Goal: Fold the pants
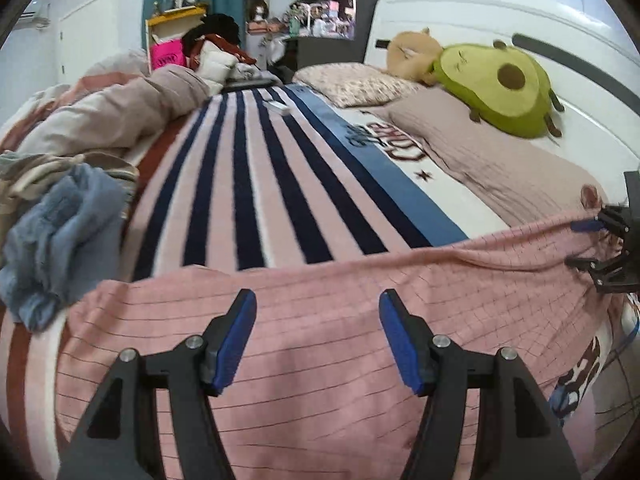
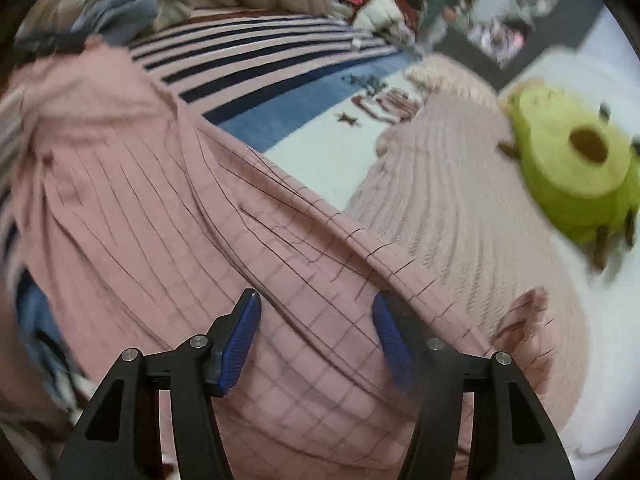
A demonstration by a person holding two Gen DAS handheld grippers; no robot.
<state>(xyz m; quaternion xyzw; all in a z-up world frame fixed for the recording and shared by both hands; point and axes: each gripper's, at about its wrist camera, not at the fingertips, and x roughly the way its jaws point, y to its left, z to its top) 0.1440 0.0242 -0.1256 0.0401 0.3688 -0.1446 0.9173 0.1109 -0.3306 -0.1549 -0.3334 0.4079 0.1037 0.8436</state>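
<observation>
Pink pants (image 1: 340, 272) with a thin dark grid lie stretched across the near side of the bed. My left gripper (image 1: 318, 300) hovers over their middle, open, with only cloth below and nothing pinched between the blue pads. At the pants' right end my right gripper (image 1: 582, 244) is also open, its fingers beside the cloth's edge. In the blurred right wrist view the right gripper (image 2: 316, 300) stands open above wrinkled pants (image 2: 160, 200), holding nothing.
A striped pink and navy blanket (image 1: 248, 184) covers the bed. A blue-grey garment heap (image 1: 60, 240) and a bunched duvet (image 1: 112, 116) lie at the left. A mauve pillow (image 1: 500, 164) and an avocado plush (image 1: 500, 88) sit by the white headboard (image 1: 460, 12).
</observation>
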